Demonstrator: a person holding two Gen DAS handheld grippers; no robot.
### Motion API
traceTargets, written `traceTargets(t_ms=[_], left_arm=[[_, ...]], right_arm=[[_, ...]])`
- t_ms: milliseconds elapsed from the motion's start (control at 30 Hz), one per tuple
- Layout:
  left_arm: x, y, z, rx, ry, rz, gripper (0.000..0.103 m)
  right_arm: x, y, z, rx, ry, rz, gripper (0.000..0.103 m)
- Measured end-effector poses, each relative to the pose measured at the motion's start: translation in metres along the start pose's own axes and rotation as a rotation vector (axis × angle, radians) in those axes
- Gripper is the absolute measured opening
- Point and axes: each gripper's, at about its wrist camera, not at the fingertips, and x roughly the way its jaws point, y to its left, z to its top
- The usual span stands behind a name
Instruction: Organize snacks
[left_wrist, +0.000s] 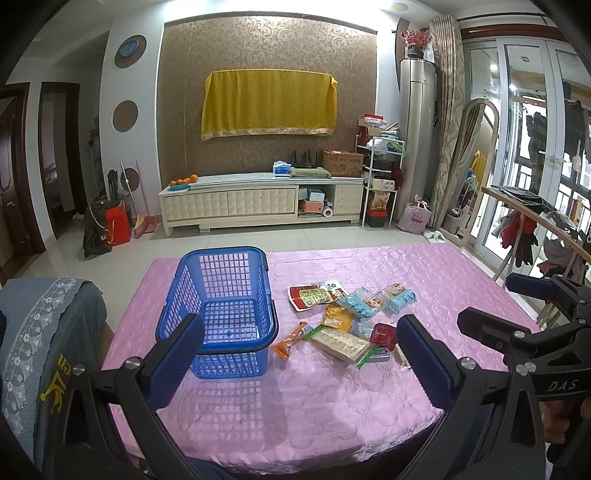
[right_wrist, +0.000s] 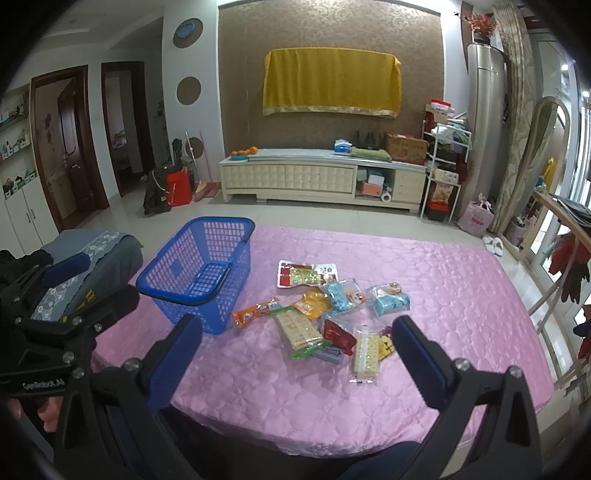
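Tabletop (left_wrist: 424, 273) under a pink quilted cloth. Blue basket (left_wrist: 221, 306) sits on its left part, upright, nothing visible inside, black handle folded down along the near rim.

Snacks lie in a loose pile just right of the basket, none in it:
- red tray pack (left_wrist: 317, 295) at the far edge of the pile, with a green-and-white packet on top of it
- two light-blue packs (left_wrist: 380, 301) side by side to its right, the right one a little apart in the right wrist view
- yellow pack (left_wrist: 338, 318) in the middle
- orange stick pack (left_wrist: 291, 341) nearest the basket, not touching it
- cracker sleeve (left_wrist: 341, 345) in clear wrap with green ends, lying diagonally
- small red packet (left_wrist: 384, 334) just right of the sleeve
- second cracker pack (right_wrist: 365, 352) at the near right edge of the pile, overlapping a yellow-and-purple wrapper

Left gripper (left_wrist: 303, 356): fingers wide apart, holding nothing, held above the near tabletop; left finger in line with the basket's near corner, right finger in line with the pile's right edge.

Right gripper (right_wrist: 297, 354): fingers wide apart, holding nothing, hovering short of the pile; second cracker pack lies just inside the right finger.

Each gripper shows at the edge of the other's view. Chair back with grey lace cover (left_wrist: 44, 343) left of the tabletop.
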Motion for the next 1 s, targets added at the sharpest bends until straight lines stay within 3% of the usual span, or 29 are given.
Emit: traceTargets(t_ms=[233,567,800,900,1000], left_arm=[[0.004,-0.002,0.010,0.022,-0.002,-0.013,0.103],[0.030,-0.009,0.044,0.054,0.000,-0.063,0.103],[0.063,-0.025,0.067,0.083,0.032,-0.071,0.103],[0.079,-0.034,0.074,0.103,0.040,-0.105,0.103],[0.097,-0.044,0.079,0.139,0.062,-0.106,0.103]], right_arm=[[0.002,-0.014,0.011,0.042,0.000,0.099,0.103],[0.014,-0.035,0.036,-0.002,-0.035,-0.042,0.103],[0.032,-0.066,0.052,0.034,-0.032,0.022,0.103],[0.047,-0.080,0.060,0.025,-0.009,-0.035,0.103],[0.061,-0.088,0.064,0.006,0.019,-0.035,0.103]])
